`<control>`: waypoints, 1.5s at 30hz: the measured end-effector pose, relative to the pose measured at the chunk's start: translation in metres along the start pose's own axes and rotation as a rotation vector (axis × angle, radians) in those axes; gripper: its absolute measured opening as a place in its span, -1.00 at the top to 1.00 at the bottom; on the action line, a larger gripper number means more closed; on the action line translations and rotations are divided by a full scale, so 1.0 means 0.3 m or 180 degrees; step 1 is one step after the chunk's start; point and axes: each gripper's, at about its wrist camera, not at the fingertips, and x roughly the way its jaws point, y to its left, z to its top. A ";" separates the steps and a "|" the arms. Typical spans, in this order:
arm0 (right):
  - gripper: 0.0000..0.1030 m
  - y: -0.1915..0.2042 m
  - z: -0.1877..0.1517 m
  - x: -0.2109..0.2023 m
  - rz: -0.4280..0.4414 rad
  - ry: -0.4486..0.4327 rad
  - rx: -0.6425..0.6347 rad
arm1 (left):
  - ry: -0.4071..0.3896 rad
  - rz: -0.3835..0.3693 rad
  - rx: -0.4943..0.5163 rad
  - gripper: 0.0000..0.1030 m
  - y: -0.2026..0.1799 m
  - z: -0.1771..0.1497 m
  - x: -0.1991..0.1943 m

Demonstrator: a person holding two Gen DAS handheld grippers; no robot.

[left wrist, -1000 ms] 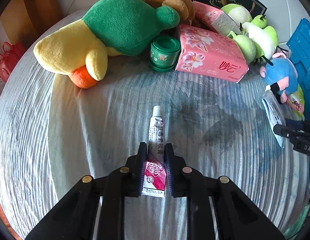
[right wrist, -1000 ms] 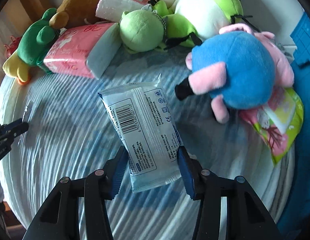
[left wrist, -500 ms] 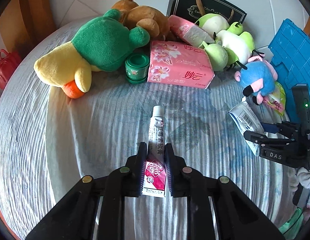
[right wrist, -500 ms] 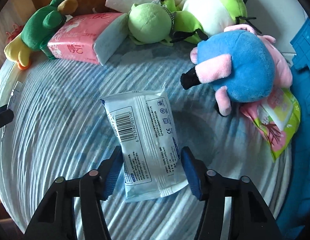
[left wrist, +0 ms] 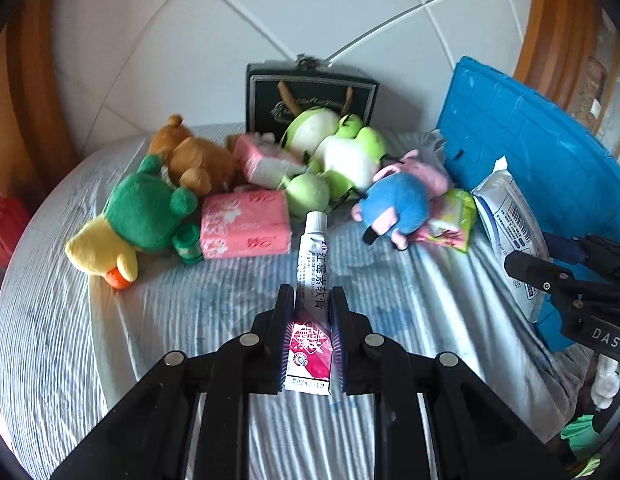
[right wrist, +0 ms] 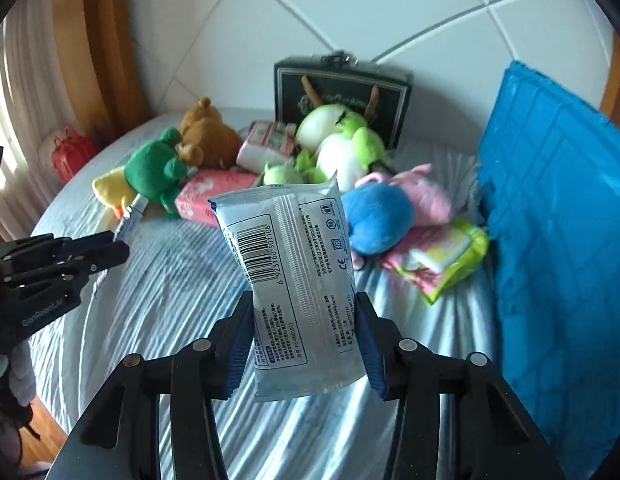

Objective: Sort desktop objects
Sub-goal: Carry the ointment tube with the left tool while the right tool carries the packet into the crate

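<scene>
My left gripper [left wrist: 311,296] is shut on a white and pink ointment tube [left wrist: 314,264], which sticks out forward above the striped cloth. My right gripper [right wrist: 304,304] is shut on a pale blue wipes packet [right wrist: 286,240] with a barcode, gripped by its lower half and held upright in the air. In the left wrist view the right gripper [left wrist: 549,276] and its packet [left wrist: 509,216] show at the right edge. The right wrist view shows the left gripper [right wrist: 90,254] with the tube [right wrist: 128,220] at the left.
A blue crate [right wrist: 549,240] stands at the right. At the back are a black box [left wrist: 310,96], a green and yellow plush [left wrist: 138,216], a brown bear [left wrist: 198,160], frog plushes [left wrist: 341,152], a blue and pink plush [left wrist: 401,204], pink tissue packs [left wrist: 246,224] and a green jar [left wrist: 188,244].
Both grippers have risen and drawn back from the cloth, each keeping hold of its item. The toys look smaller and the tiled wall has come into view.
</scene>
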 end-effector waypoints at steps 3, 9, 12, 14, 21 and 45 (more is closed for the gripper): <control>0.08 -0.041 0.006 -0.168 -0.0129 -0.0350 0.0076 | -0.0218 -0.0146 0.0167 0.65 -0.118 0.059 -0.074; 0.07 -0.201 -0.007 -0.484 -0.0424 -0.0984 0.0304 | -0.0645 -0.0490 0.0514 0.65 -0.414 0.176 -0.200; 0.07 -0.304 -0.036 -0.606 -0.0689 -0.1209 0.0409 | -0.0785 -0.0656 0.0700 0.65 -0.589 0.219 -0.242; 0.07 -0.389 -0.062 -0.669 -0.0888 -0.1283 0.0496 | -0.0822 -0.0754 0.0798 0.65 -0.706 0.241 -0.260; 0.07 -0.745 -0.146 -0.783 -0.1495 -0.1116 0.0807 | -0.0901 -0.0930 0.1016 0.65 -1.121 0.292 -0.304; 0.05 -1.406 -0.362 -0.608 -0.1608 -0.0037 0.0856 | -0.0232 -0.0647 0.1493 0.65 -1.801 0.274 -0.128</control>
